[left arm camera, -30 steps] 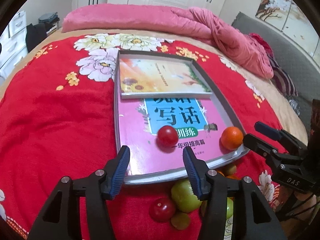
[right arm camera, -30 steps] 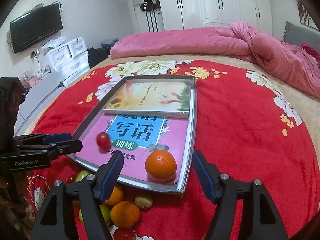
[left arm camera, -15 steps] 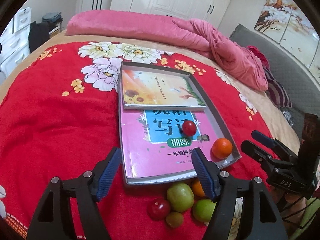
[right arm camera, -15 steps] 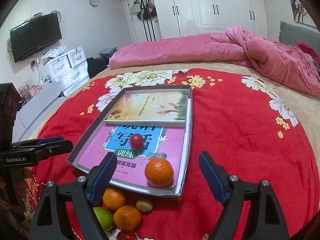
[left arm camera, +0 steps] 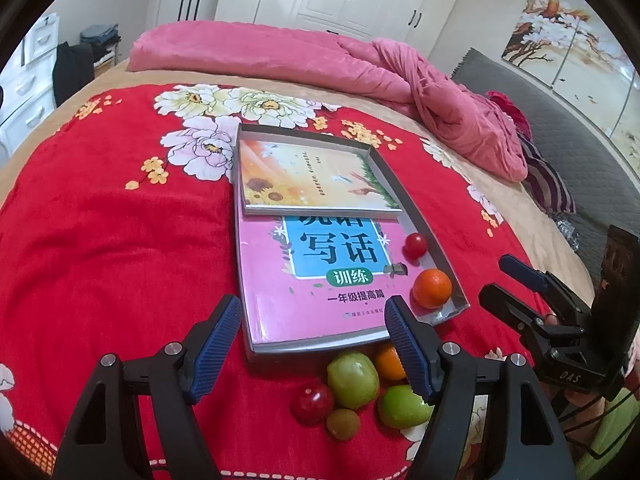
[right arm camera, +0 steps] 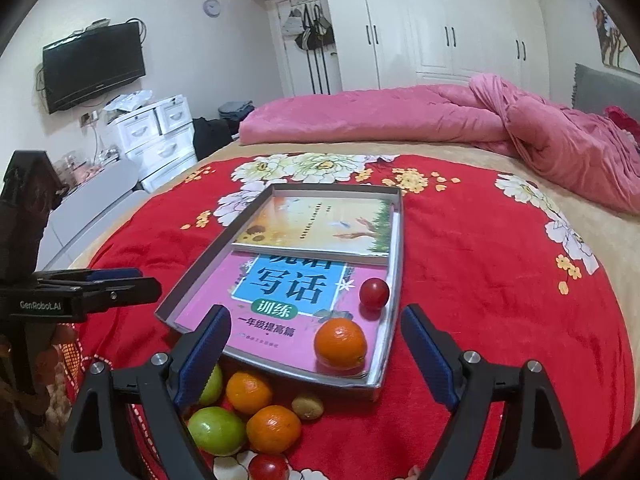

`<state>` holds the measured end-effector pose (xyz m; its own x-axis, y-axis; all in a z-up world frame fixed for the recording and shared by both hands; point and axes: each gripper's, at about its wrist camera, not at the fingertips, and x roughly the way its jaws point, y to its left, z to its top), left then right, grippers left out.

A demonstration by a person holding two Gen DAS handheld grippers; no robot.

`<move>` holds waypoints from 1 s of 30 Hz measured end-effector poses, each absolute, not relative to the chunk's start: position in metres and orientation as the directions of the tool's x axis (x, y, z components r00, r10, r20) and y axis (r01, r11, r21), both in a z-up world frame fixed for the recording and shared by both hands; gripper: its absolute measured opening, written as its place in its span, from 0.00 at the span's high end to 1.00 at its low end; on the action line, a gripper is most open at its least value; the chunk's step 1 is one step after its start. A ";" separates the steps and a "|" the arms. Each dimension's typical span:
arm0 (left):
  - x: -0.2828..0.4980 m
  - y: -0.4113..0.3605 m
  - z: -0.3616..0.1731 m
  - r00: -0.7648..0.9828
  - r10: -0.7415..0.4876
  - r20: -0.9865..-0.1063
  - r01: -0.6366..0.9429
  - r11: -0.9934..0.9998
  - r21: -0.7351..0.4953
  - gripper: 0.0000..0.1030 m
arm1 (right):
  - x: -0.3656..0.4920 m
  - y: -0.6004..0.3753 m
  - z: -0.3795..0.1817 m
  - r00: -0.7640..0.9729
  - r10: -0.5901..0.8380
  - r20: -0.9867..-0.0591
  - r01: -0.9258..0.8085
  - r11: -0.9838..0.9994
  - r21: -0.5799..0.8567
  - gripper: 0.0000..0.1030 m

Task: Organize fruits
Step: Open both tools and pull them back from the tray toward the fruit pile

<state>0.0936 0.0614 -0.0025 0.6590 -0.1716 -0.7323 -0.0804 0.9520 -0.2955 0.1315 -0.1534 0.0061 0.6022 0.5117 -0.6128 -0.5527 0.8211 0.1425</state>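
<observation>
Both tools spread wide, nothing between the fingers. Left tool [left arm camera: 312, 344] hangs over the near edge of the tray [left arm camera: 420, 216]; right tool [right arm camera: 316, 344] likewise, seen from the other side.

Step in hand, as I judge it: fetch the next loose fruit. Advice: drop onto one piece only, fingers straddling its widest part, close gently; round fruit rolls on soft bedding and on the glossy pink book [left arm camera: 308, 280].

- In tray, ahead of left tool and to its right: orange [left arm camera: 432, 288], small red fruit [left arm camera: 415, 245] beyond it, both near the tray's right wall.
- Loose pile on the red blanket [left arm camera: 112, 240], just under the tools: green fruit [left arm camera: 353, 380], second green one [left arm camera: 400, 406], red fruit [left arm camera: 312, 403], small brown fruit [left arm camera: 343, 423], oranges [right arm camera: 273, 428].
</observation>
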 end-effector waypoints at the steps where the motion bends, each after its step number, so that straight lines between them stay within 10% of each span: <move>1: 0.093 0.061 -0.002 0.658 -0.173 -0.733 -0.081 0.951 -0.297 0.26 | 0.130 -0.153 0.006 0.600 0.515 -0.612 -0.558 0.818 0.140 0.16; 30: 0.071 0.065 -0.020 0.543 -0.199 -0.816 -0.072 0.957 -0.281 0.26 | 0.079 -0.124 0.003 0.515 0.555 -0.654 -0.693 0.719 0.064 0.16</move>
